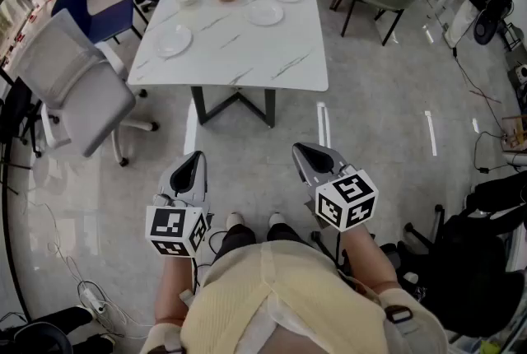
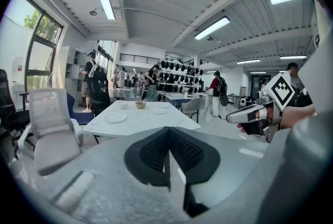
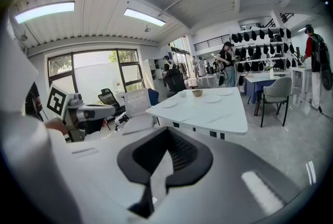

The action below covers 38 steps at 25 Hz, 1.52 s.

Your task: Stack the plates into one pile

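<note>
On the table [image 1: 247, 56], plates [image 1: 174, 40] lie flat; left gripper's [image 1: 196, 156] and right gripper's [image 1: 300, 148] jaws closed.

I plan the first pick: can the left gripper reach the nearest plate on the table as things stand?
Probably not yet. The left gripper is held shut near the body, with a stretch of floor between it and the table. Nothing blocks the plate; stepping closer should do.
</note>
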Each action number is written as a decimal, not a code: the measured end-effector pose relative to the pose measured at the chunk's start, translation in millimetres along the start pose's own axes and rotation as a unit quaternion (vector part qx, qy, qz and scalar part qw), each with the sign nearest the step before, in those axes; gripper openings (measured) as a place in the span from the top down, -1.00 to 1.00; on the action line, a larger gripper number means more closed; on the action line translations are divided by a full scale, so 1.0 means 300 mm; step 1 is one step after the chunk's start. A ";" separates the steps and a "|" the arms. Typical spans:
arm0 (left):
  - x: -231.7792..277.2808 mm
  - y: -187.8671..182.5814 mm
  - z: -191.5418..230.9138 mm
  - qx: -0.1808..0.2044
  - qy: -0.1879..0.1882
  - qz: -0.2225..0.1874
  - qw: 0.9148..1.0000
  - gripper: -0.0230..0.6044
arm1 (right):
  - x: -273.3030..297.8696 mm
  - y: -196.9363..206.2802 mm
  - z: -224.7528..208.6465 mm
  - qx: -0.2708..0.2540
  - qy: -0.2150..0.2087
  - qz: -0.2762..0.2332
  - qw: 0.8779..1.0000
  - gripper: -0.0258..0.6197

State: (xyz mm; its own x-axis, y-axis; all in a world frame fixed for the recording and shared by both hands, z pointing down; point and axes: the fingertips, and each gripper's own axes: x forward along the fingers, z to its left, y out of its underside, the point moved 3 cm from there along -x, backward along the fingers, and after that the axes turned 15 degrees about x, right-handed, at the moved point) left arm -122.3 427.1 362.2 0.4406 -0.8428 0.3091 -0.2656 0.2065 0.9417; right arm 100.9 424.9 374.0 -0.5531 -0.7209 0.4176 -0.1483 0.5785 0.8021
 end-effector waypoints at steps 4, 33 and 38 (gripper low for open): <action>0.000 0.021 0.026 -0.015 0.002 0.001 1.000 0.93 | 0.023 0.004 0.006 0.004 0.003 0.002 1.000 0.92; -0.050 0.173 0.395 -0.030 0.012 -0.008 0.999 0.92 | 0.351 0.030 0.258 0.031 -0.009 0.012 0.999 0.92; 0.029 0.158 0.417 -0.033 0.013 -0.008 0.999 0.92 | 0.424 -0.021 0.216 0.027 -0.013 0.013 0.999 0.92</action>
State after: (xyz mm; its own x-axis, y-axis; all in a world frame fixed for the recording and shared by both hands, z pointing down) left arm -238.4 367.4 392.8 0.4667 -0.8334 0.2960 -0.2020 0.2254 0.9531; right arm -21.7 354.2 394.4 -0.5789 -0.6956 0.4256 -0.1776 0.6169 0.7667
